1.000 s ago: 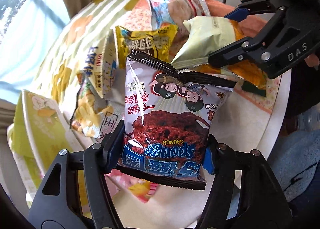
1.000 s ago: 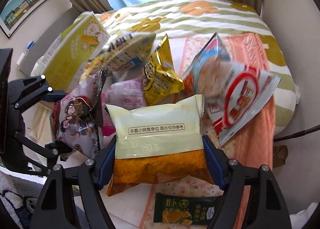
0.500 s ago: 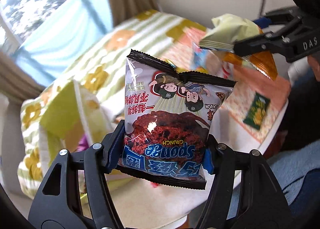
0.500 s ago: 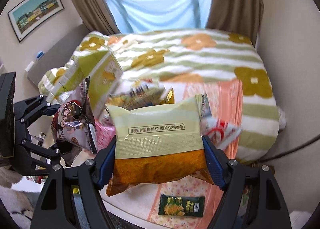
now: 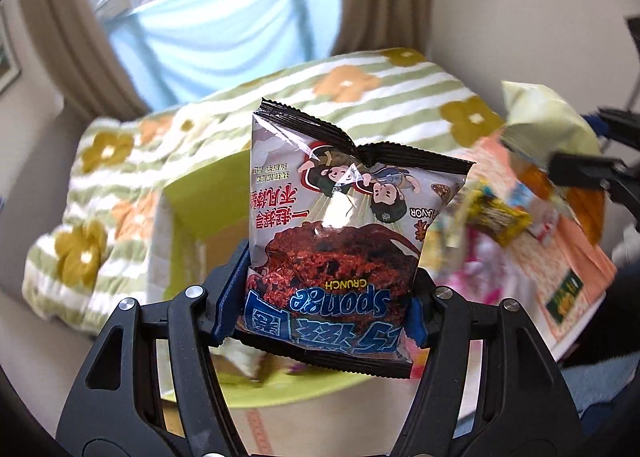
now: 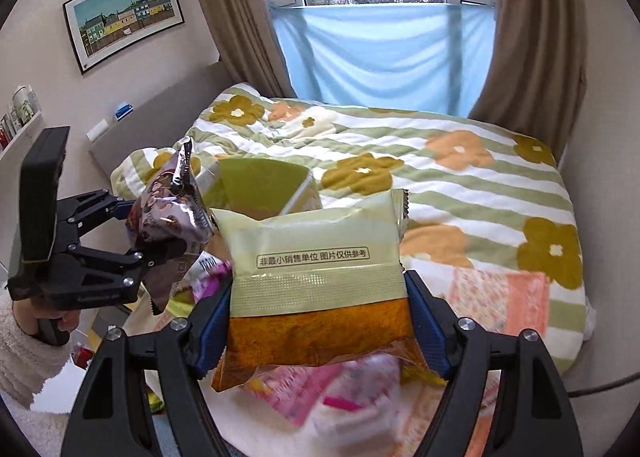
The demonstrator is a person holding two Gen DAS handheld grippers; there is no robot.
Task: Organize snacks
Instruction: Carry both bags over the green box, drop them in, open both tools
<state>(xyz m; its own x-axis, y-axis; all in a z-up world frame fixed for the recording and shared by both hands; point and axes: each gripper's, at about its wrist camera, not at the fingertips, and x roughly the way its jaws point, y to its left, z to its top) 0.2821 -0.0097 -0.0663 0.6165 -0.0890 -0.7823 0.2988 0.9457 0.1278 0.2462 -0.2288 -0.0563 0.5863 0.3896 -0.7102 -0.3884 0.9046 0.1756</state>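
Observation:
My left gripper (image 5: 320, 297) is shut on a silver and brown sponge crunch snack bag (image 5: 344, 225), held upright above an open green cardboard box (image 5: 208, 197). The left gripper (image 6: 156, 249) and its bag (image 6: 168, 217) also show at the left of the right wrist view. My right gripper (image 6: 320, 321) is shut on a pale green and orange snack bag (image 6: 316, 269), held in the air above the table. That bag (image 5: 544, 117) shows at the right of the left wrist view. The green box (image 6: 256, 185) lies behind both bags.
Loose snack packs lie blurred on the table: a yellow one (image 5: 500, 217), a pink one (image 6: 296, 385) and a dark green bar (image 5: 564, 289) on a floral mat (image 5: 576, 257). A bed with a striped flowered quilt (image 6: 440, 161) fills the background, below a curtained window (image 6: 384, 57).
Both grippers have lifted their bags up from the pile of snacks and swung left toward the green box. The views now look over the bed and window.

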